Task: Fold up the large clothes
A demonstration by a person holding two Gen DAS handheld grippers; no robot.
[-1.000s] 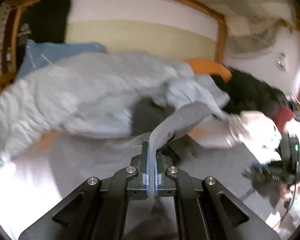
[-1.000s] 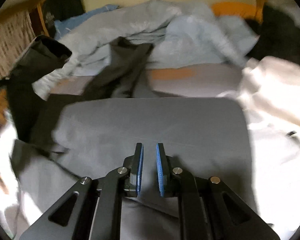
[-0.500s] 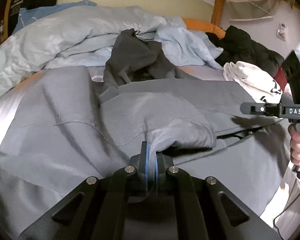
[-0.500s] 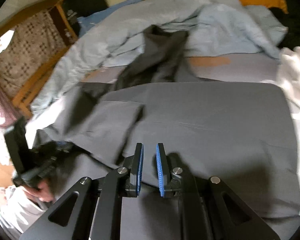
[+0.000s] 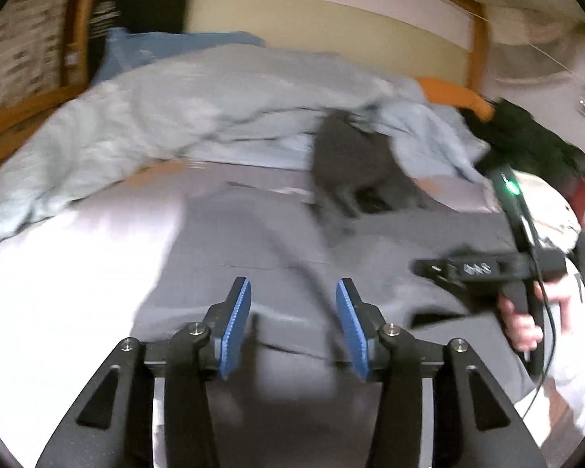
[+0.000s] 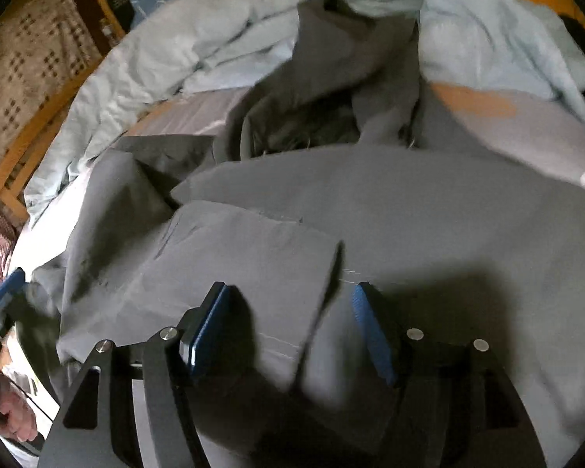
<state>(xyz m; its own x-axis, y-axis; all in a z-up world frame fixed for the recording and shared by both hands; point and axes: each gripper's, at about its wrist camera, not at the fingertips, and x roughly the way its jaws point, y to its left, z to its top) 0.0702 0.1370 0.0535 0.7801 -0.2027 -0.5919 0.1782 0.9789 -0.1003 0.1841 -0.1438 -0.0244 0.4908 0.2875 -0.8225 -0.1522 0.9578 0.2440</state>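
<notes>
Garment: a large grey garment (image 6: 429,226) lies spread flat across the bed (image 5: 70,273), with a darker hood or collar part bunched at its far end against the pale blue duvet (image 6: 214,43).
Folded part: a grey flap (image 6: 234,257), probably a sleeve, lies turned in over the body; its free edge runs toward the right camera and ends between the right fingers.
Right gripper (image 6: 292,335): fingers wide apart, holding nothing, low over the cloth and straddling that flap edge.
Left gripper (image 5: 292,329): fingers wide apart and empty, poised just above the near edge of the garment.
Key relation: the garment's long axis runs away from both grippers toward the duvet. By my judgement the right gripper is better placed for the flap edge, the left for the near hem.
Right view only: the flap's outline, the dark bunched end, and the person's left hand (image 6: 15,417) at the lower left.
Left view only: the bare white sheet left of the garment, the wooden headboard (image 5: 475,39), an orange pillow (image 5: 452,97), and the right gripper from the side, held in a hand; this view is motion-blurred.
</notes>
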